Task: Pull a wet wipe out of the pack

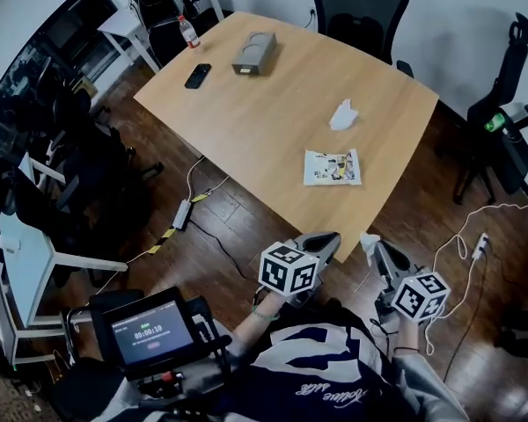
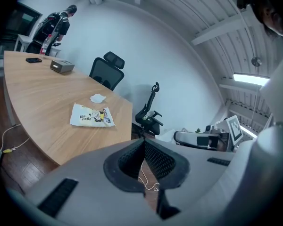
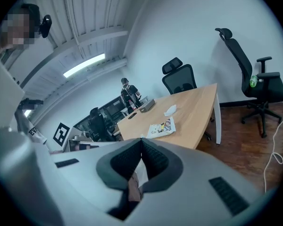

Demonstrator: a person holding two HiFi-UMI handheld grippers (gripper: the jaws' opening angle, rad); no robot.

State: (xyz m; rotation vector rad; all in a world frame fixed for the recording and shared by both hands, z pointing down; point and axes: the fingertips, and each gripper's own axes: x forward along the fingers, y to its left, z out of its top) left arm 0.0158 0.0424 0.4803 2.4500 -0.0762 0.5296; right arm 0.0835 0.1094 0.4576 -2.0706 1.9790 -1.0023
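The wet wipe pack (image 1: 332, 167), white with a cartoon print, lies flat near the front edge of the wooden table (image 1: 273, 121); it also shows as the pack (image 2: 91, 116) and the pack (image 3: 161, 127). A crumpled white wipe (image 1: 343, 114) rests on the table behind it. My right gripper (image 1: 372, 246) hangs off the table over the floor, shut on a white wipe (image 1: 368, 238), which shows between the jaws as the wipe (image 3: 140, 171). My left gripper (image 1: 333, 236) is beside it, just below the table's edge, shut with nothing in it.
A grey box (image 1: 253, 53), a black phone (image 1: 197, 76) and a bottle (image 1: 188, 32) sit at the table's far end. Office chairs (image 1: 359, 7) stand around it. Cables and a power strip (image 1: 181, 214) lie on the wooden floor. A screen device (image 1: 150, 332) is at lower left.
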